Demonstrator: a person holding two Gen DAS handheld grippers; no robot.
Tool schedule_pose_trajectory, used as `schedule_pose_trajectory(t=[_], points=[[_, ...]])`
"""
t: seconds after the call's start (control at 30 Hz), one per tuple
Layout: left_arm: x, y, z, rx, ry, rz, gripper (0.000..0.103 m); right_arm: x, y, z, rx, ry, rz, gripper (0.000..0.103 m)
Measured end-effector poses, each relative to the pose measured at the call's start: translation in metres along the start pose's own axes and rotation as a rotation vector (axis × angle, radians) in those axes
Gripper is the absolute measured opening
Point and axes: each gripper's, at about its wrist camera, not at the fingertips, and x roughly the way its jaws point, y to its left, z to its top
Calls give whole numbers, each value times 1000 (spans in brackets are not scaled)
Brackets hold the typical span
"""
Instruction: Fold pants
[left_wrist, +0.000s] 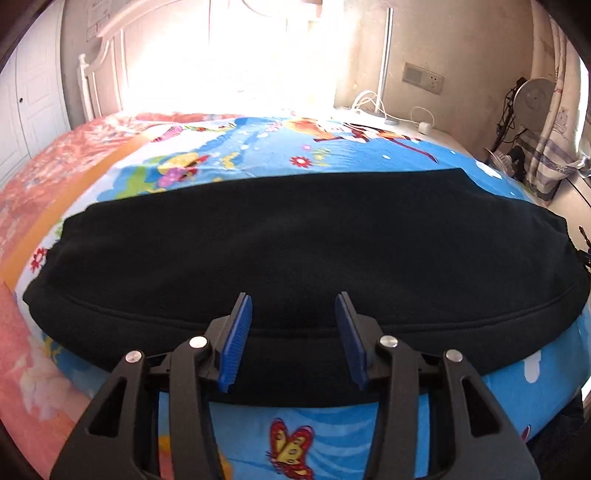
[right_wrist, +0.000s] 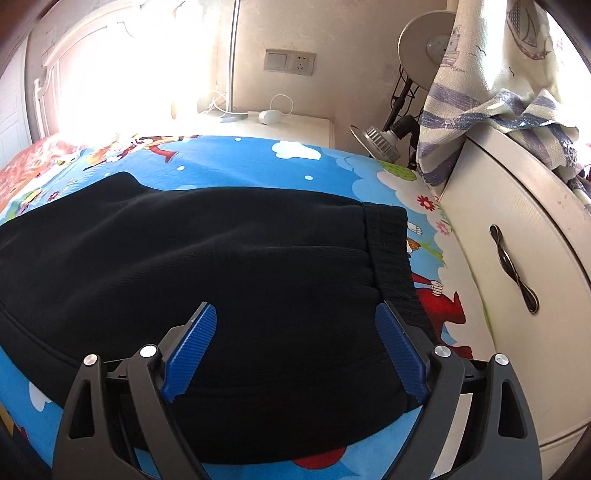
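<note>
Black pants (left_wrist: 295, 251) lie folded lengthwise on a cartoon bedsheet (left_wrist: 332, 435), stretching beyond and to both sides of the fingers; for a tidy next fold, each gripper should bite both layers at the near edge. The left gripper (left_wrist: 293, 314) tilts down, blue fingers (left_wrist: 236, 339) half apart and empty; the right gripper (right_wrist: 295, 332) tilts down near the waistband (right_wrist: 391, 251), spread wide, empty

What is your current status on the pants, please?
Left tool open, right tool open wider, both empty. Black pants folded lengthwise, flat on the bedsheet. Nothing in the way.
</note>
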Motion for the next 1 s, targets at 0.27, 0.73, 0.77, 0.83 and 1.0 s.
schedule_pose_trajectory(t=[0.27,0.73,0.77,0.83,1.0], points=[[71,22,66,60,98,-3,52,19,-5,-6,-9,82,-80,87],[99,-20,103,46,136,15,34,98,-63,59,107,161,-80,86],[107,-18,100,39,156,49,34,99,-70,58,142,174,-50,86],[115,-4,97,-6,160,75,39,88,-65,59,108,148,-79,86],[102,4,101,-10,138,101,38,51,-44,64,89,20,-65,86]])
